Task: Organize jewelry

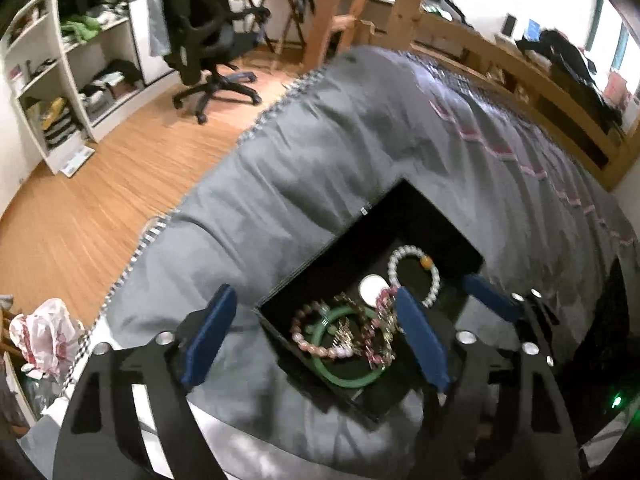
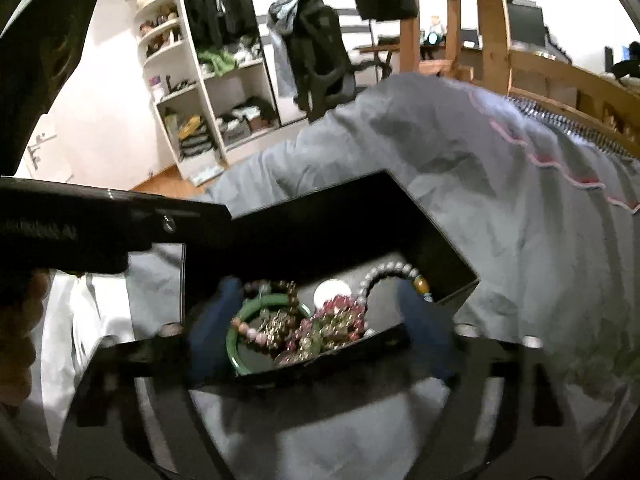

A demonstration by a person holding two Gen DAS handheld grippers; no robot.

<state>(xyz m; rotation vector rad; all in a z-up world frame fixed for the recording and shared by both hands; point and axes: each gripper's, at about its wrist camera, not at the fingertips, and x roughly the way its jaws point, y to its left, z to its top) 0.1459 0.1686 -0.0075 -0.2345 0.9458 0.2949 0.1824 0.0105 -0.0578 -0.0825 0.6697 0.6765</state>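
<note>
A black jewelry box (image 1: 436, 216) lies open on the grey bed cover. In it are a green bangle (image 1: 340, 374), a pink bead bracelet (image 1: 316, 346), a white bead bracelet (image 1: 432, 298), a white disc (image 1: 374, 288) and tangled chains. My left gripper (image 1: 316, 340) is open, its blue fingers (image 1: 208, 336) astride the box's near left corner, the right finger over the jewelry. In the right wrist view the box (image 2: 420, 220) holds the same pile, with the green bangle (image 2: 236, 344) and white bracelet (image 2: 384, 270). My right gripper (image 2: 320, 328) is open, its fingers (image 2: 424, 328) down inside the box either side of the pile.
The bed has a wooden frame (image 1: 560, 92) on the far side. A black office chair (image 1: 208, 48) and white shelves (image 1: 80, 80) stand on the wood floor. A plastic bag (image 1: 48, 332) lies at left. The left gripper's body (image 2: 100, 224) crosses the right wrist view.
</note>
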